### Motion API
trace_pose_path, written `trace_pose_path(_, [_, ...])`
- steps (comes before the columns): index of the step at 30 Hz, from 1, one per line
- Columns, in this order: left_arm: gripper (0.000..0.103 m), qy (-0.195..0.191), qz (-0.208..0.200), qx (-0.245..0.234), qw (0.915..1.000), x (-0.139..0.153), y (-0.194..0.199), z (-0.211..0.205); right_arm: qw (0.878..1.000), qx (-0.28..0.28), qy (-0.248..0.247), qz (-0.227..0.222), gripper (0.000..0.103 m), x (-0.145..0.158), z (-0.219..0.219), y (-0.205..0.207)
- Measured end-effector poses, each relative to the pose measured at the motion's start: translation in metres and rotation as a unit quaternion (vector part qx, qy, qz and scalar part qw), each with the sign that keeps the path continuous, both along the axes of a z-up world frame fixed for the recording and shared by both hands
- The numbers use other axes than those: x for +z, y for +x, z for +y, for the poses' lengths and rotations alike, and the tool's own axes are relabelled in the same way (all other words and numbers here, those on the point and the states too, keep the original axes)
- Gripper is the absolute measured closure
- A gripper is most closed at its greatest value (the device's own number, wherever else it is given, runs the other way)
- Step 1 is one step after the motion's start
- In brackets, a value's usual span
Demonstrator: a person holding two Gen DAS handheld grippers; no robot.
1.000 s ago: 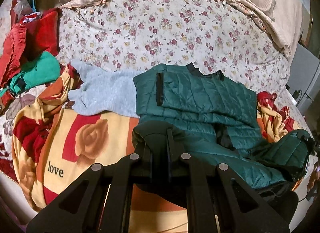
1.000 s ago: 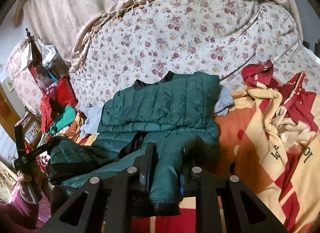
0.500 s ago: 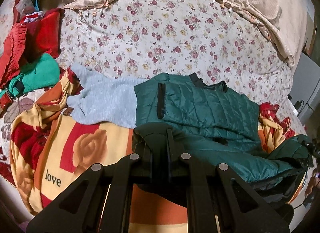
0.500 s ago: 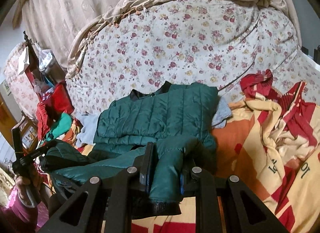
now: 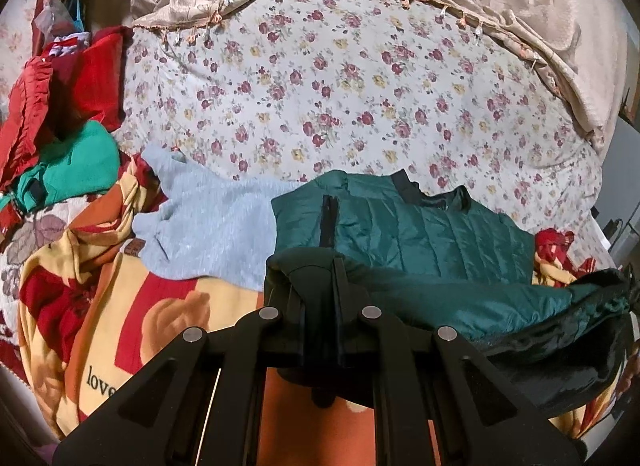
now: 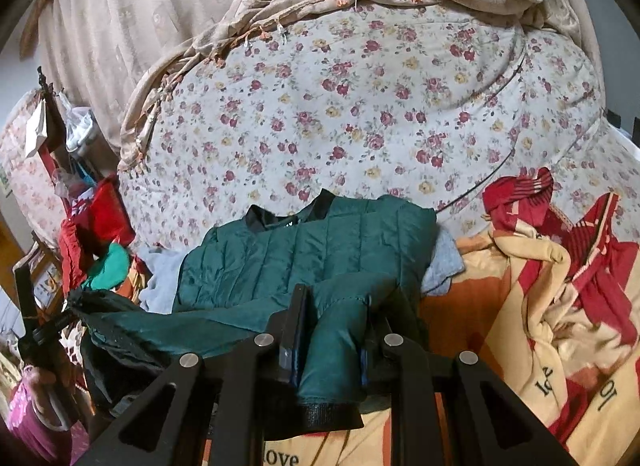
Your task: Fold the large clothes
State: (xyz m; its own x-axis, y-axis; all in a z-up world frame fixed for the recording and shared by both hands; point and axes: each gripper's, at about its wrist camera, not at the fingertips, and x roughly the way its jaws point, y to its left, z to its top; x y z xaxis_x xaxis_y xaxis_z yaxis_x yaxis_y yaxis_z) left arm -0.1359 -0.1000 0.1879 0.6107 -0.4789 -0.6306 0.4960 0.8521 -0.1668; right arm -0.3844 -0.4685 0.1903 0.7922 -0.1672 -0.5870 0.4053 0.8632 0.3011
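- Lay half-folded on the patterned blanket (image 5: 168, 306): green puffer jacket (image 5: 420, 225), hem edge lifted.
- Clamped on that edge: left gripper (image 5: 320, 306) and right gripper (image 6: 332, 330).
- Judged light, soft, slippery; best pinched at hem corners, deep enough to catch padding.

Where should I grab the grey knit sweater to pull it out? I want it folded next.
Grip the grey knit sweater by its bare sleeve end toward the left, coming from that side; its other end lies tucked under the dark green quilted puffer jacket.
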Motion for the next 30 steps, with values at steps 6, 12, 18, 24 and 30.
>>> trace_pose_path(6, [0.094,0.000,-0.009,0.009,0.9999,0.003,0.015,-0.014,1.000,-0.007,-0.006,0.009,0.085,-0.001,-0.014,0.020])
trace_pose_path(12, [0.094,0.003,-0.020,0.023,0.9995,0.004,0.036,-0.031,1.000,-0.021,-0.017,0.011,0.085,0.002,-0.028,0.043])
trace_pose_path(18, [0.094,0.007,-0.023,0.036,0.9991,0.004,0.060,-0.048,0.999,-0.033,-0.028,0.022,0.085,0.000,-0.043,0.067])
trace_pose_path(24, [0.094,0.014,-0.024,0.042,0.9987,0.000,0.077,-0.065,0.998,-0.036,-0.030,0.037,0.085,-0.006,-0.057,0.085])
trace_pose_path(30, [0.094,0.019,-0.014,0.054,0.9982,-0.005,0.099,-0.080,0.997,-0.036,-0.045,0.058,0.085,-0.009,-0.069,0.110])
